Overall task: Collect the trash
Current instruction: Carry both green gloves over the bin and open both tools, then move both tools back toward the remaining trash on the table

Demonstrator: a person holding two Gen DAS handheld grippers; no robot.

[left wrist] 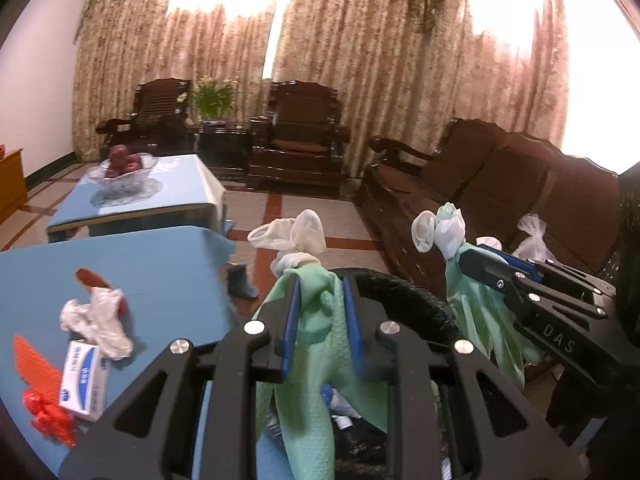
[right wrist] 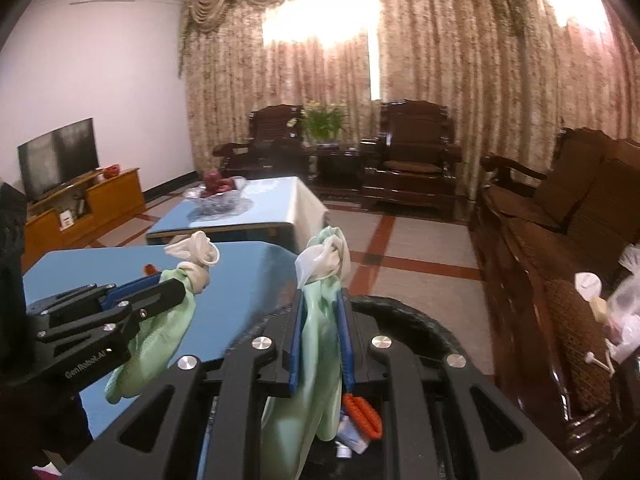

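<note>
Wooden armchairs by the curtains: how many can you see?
2. One armchair stands left of the potted plant, the other armchair right of it. Any others may lie outside both views.

The bin's (left wrist: 400, 296) contents (mostly behind the green bag (left wrist: 320, 320)) stay unreadable.

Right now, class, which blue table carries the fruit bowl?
The far blue table, nearer the armchairs; the near blue table holds litter and a small box.
</note>
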